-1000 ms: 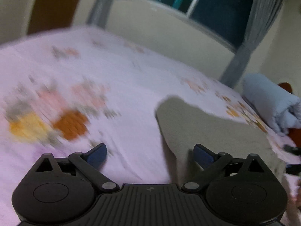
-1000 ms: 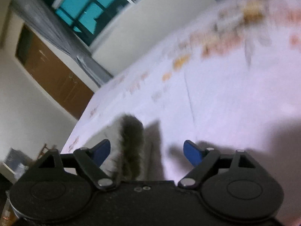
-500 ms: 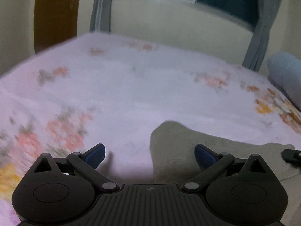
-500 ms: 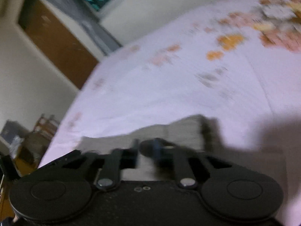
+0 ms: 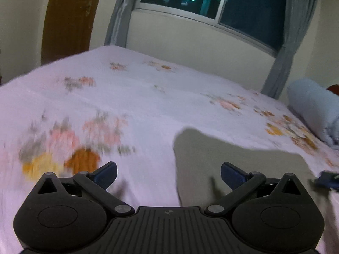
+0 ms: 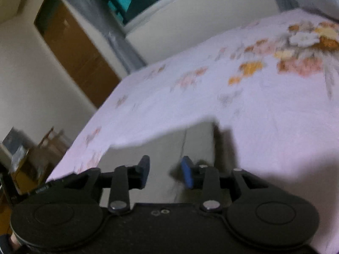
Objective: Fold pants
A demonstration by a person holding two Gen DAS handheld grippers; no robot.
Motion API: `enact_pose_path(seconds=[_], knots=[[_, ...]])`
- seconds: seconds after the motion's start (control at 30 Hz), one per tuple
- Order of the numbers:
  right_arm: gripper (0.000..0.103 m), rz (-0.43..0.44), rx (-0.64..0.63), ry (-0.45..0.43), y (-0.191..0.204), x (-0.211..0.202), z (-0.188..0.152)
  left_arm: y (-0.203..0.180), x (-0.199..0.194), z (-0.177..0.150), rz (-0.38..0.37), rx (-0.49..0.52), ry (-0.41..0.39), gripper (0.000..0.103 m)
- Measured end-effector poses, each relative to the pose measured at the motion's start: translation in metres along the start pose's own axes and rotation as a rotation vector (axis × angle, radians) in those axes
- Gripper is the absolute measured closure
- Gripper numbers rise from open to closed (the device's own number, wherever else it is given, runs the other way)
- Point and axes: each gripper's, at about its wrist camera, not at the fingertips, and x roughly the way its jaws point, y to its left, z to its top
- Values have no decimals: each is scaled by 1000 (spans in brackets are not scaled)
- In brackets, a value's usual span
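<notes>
Grey-khaki pants [image 5: 233, 160] lie flat on a pink floral bed sheet [image 5: 137, 105]. My left gripper [image 5: 168, 172] is open wide and empty, low over the pants' left edge. In the right wrist view the pants [image 6: 161, 148] lie under my right gripper [image 6: 165, 172], whose jaws stand partly apart with nothing clearly held between them. The tip of the right gripper [image 5: 327, 178] shows at the far right of the left wrist view.
A rolled light-blue blanket [image 5: 315, 110] lies at the bed's right side. A window with grey curtains [image 5: 211, 2] and a brown door [image 5: 67, 19] are behind the bed. A chair and clutter [image 6: 31, 156] stand beside the bed's left edge.
My right gripper, shut half a second ago, has opened partway over the pants. My left gripper has stayed open and the view shifted a little over the sheet.
</notes>
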Motion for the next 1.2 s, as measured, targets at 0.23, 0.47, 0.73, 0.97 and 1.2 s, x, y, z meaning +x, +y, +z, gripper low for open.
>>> enact_pose_path(seconds=[0.23,0.47,0.73,0.97,1.2], knots=[[58,-86,40,-47,9,-29,-10,20,-29,-29,63,-97,105,0],[6,-78,-195,-209,62,-166,-65,9,-169,-63,53,-14,-30,0],[6,-159,-320,-377,94,-263,-163,-13,-286,-135,82,-22,-136,0],[6,-259,-341,-427,86,-297,-211,-45,-358,-182,119,137,-284,0],[6,-288,-294,-361,90,-311,-256,-75,-406,-204,22,200,-297,0]])
